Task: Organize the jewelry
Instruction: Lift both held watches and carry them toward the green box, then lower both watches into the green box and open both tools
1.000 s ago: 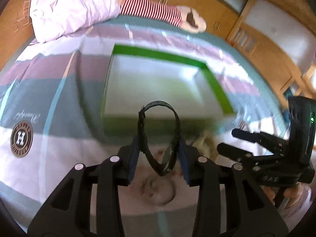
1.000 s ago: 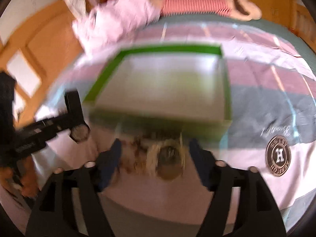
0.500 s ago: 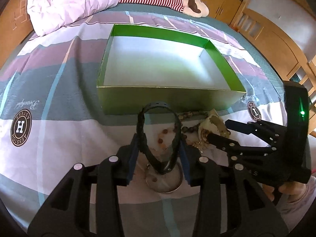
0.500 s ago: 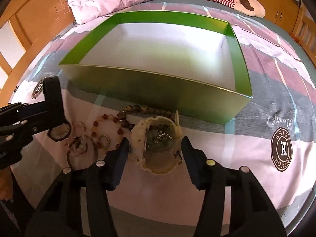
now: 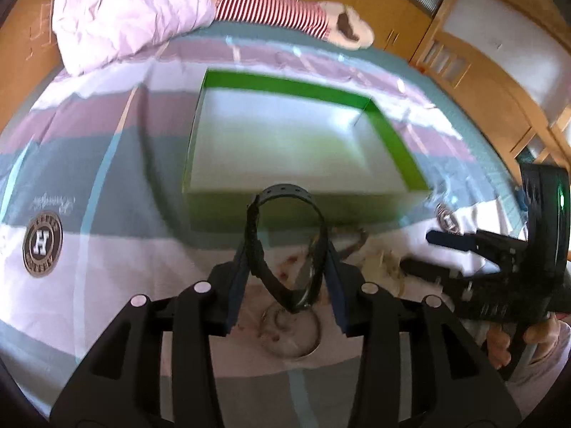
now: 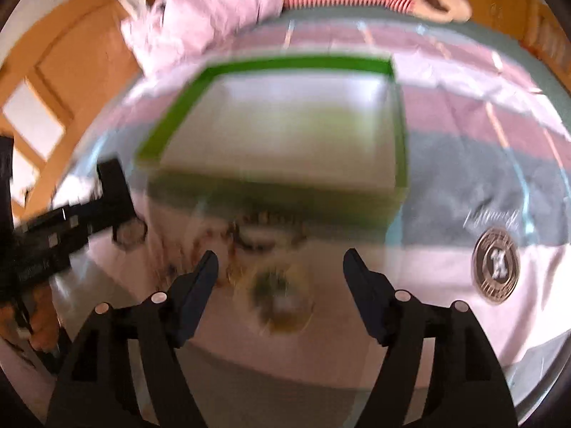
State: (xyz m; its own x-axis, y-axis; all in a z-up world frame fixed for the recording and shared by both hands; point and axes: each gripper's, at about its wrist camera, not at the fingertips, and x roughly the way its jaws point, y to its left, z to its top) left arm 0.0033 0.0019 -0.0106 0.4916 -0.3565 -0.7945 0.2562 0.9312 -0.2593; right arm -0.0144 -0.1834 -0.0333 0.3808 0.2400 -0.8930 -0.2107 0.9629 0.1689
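Observation:
My left gripper [image 5: 285,267] is shut on a black wristwatch [image 5: 285,246], its strap looping up in front of the open green box [image 5: 392,139] with a white inside. Below it a clear bangle [image 5: 291,331] and beads lie on the bedsheet. My right gripper [image 6: 280,271] is open and empty, held above a blurred yellowish piece [image 6: 282,296] and a heap of beaded jewelry [image 6: 264,224] just before the green box [image 6: 171,135]. It also shows in the left wrist view [image 5: 449,253] at the right; the left gripper [image 6: 121,210] shows at the right wrist view's left.
A striped bedsheet [image 5: 71,164] with a round H logo [image 5: 42,244] covers the bed. A pink pillow [image 5: 132,14] and a red-striped plush [image 5: 274,10] lie at the far end. Wooden cabinets [image 5: 481,82] stand at the right.
Both views have pulled up and back from the bed and are blurred with motion. The left gripper still holds the watch. The right gripper's fingers stand wider apart over the jewelry.

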